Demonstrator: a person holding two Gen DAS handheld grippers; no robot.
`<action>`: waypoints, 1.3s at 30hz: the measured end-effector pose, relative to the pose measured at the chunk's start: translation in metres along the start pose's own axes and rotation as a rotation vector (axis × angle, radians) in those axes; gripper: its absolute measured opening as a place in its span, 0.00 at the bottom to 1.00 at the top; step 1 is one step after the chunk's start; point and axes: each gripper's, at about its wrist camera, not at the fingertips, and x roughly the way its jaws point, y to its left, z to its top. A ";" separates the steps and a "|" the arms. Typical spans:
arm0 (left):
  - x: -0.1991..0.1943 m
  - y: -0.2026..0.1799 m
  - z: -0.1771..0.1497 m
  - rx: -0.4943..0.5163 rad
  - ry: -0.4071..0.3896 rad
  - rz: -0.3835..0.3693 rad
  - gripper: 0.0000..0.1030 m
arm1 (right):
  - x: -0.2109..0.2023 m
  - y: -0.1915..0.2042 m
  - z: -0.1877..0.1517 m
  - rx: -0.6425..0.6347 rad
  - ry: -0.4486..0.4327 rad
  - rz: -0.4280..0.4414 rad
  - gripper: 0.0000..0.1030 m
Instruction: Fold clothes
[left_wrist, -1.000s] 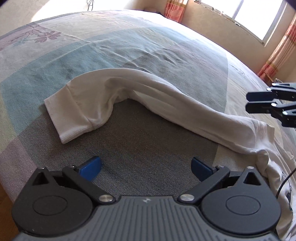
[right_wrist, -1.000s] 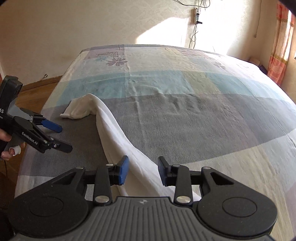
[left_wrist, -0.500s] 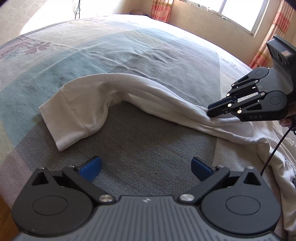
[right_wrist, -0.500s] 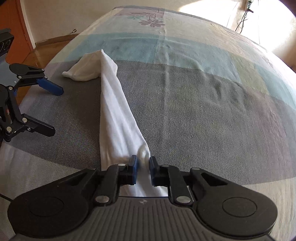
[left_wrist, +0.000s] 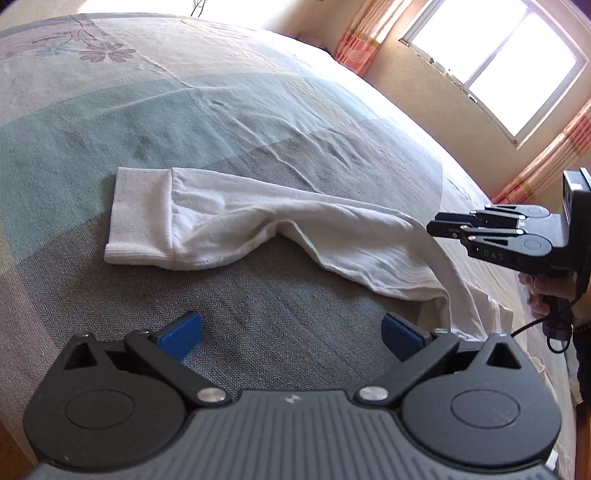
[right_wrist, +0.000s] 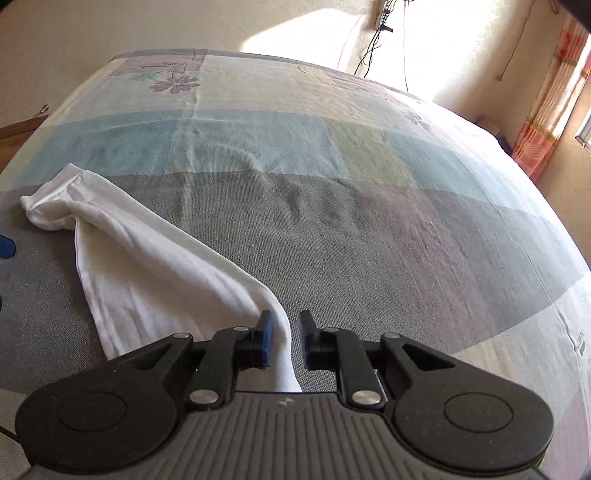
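A white long-sleeved garment lies on the bed, its sleeve (left_wrist: 266, 225) stretched across the grey patch with the ribbed cuff (left_wrist: 140, 218) at the left. My left gripper (left_wrist: 291, 334) is open and empty, hovering low over the bedspread just in front of the sleeve. My right gripper (right_wrist: 286, 334) has its jaws part open around the sleeve fabric (right_wrist: 155, 269), which runs between the pads. In the left wrist view the right gripper (left_wrist: 443, 227) is raised at the right, beside the lifted end of the sleeve.
The bed (right_wrist: 369, 229) has a patchwork cover in grey, teal and cream with flower prints. A window (left_wrist: 495, 62) and pink curtains (left_wrist: 546, 170) are on the far wall. Wood floor shows beyond the bed's left edge (right_wrist: 18, 127).
The right gripper closed toward the sleeve, lifted and has opened slightly. The sleeve was pulled straighter and its cuff now lies flat. The left gripper stayed open, shifting its view.
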 end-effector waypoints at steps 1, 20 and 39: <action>0.001 0.007 0.002 -0.046 -0.025 -0.028 0.99 | -0.007 0.003 -0.001 -0.009 -0.012 0.000 0.24; 0.028 0.071 0.037 -0.334 -0.265 -0.124 0.90 | -0.091 0.002 -0.072 0.244 -0.064 -0.057 0.36; 0.021 0.045 0.125 -0.101 -0.280 0.056 0.06 | -0.129 0.006 -0.120 0.458 -0.101 -0.133 0.42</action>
